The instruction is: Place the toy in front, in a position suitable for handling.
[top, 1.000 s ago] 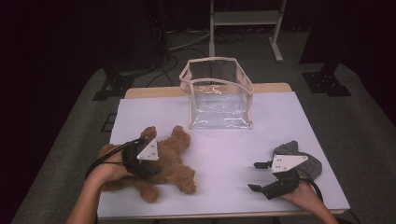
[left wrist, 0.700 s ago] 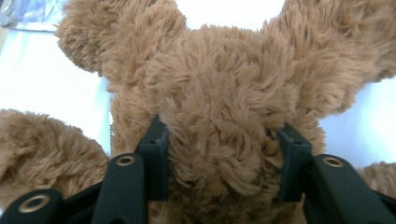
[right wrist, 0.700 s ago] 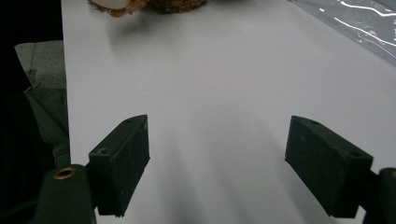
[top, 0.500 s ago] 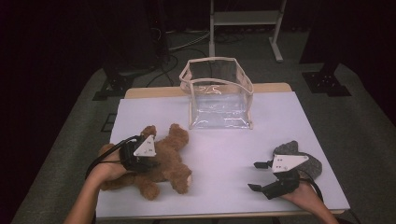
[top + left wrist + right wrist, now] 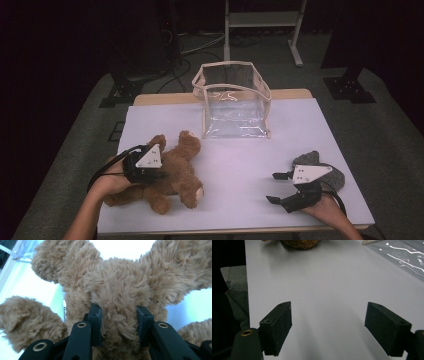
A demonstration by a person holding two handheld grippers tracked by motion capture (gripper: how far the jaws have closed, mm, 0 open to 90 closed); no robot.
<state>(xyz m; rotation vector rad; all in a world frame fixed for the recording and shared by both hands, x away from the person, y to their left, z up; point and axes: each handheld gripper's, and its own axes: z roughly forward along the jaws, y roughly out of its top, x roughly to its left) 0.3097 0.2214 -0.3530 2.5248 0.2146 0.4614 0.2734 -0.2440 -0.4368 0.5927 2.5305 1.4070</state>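
A brown teddy bear [image 5: 181,167] lies on the white table top [image 5: 300,130] at the front left. My left gripper [image 5: 162,175] comes in from the left. Its jaws have just been closing with the bear between them. In the left gripper view both pads [image 5: 96,315] dig into the bear's [image 5: 117,285] fur, so my left gripper [image 5: 119,315] is shut on its body. My right gripper [image 5: 272,187] rests at the front right with its jaws wide apart. In its own view my right gripper [image 5: 328,322] has only bare table between the jaws.
A clear plastic bag with a beige rim [image 5: 235,107] stands open at the back middle of the table. A grey felt-like object [image 5: 312,160] lies beside my right hand. Beyond the table are a dark floor, cables and a stand's legs [image 5: 260,20].
The left gripper has nudged into the bear, and the bear's lower limbs have shifted slightly. The right gripper has stayed where it was.
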